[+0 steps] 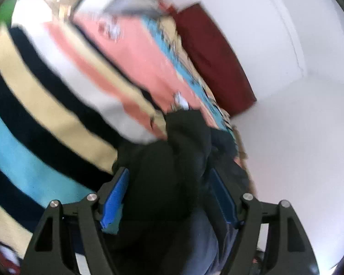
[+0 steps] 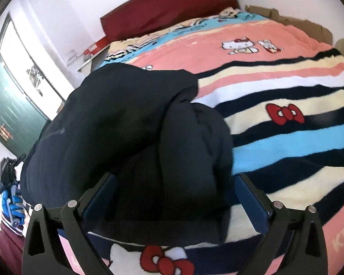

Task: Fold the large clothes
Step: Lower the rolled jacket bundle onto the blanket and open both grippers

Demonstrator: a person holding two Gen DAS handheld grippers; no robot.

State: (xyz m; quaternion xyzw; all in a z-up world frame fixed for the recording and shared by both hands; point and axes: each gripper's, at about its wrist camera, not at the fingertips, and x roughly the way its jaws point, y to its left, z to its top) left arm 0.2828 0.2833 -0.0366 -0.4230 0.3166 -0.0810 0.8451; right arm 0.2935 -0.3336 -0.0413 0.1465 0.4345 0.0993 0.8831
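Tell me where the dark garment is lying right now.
In the right wrist view the dark garment lies bunched on the striped blanket, left of its red bow, near the bed's foot.

Right gripper point(image 2: 175, 197) at 6 o'clock, jaws spread wide, blue pads clear of the cloth. Between and beyond them a bulky dark garment point(image 2: 130, 142), folded over on itself, heaped from centre toward 9 o'clock. Beneath it a striped cartoon-cat blanket point(image 2: 286, 91) spreading to 3 o'clock. Dark red headboard point(image 2: 167, 6) at 12 o'clock. Green door point(image 2: 9, 107) at 9 o'clock. Blue-gloved hand point(image 2: 11, 206) at 8 o'clock, holding a dark device.
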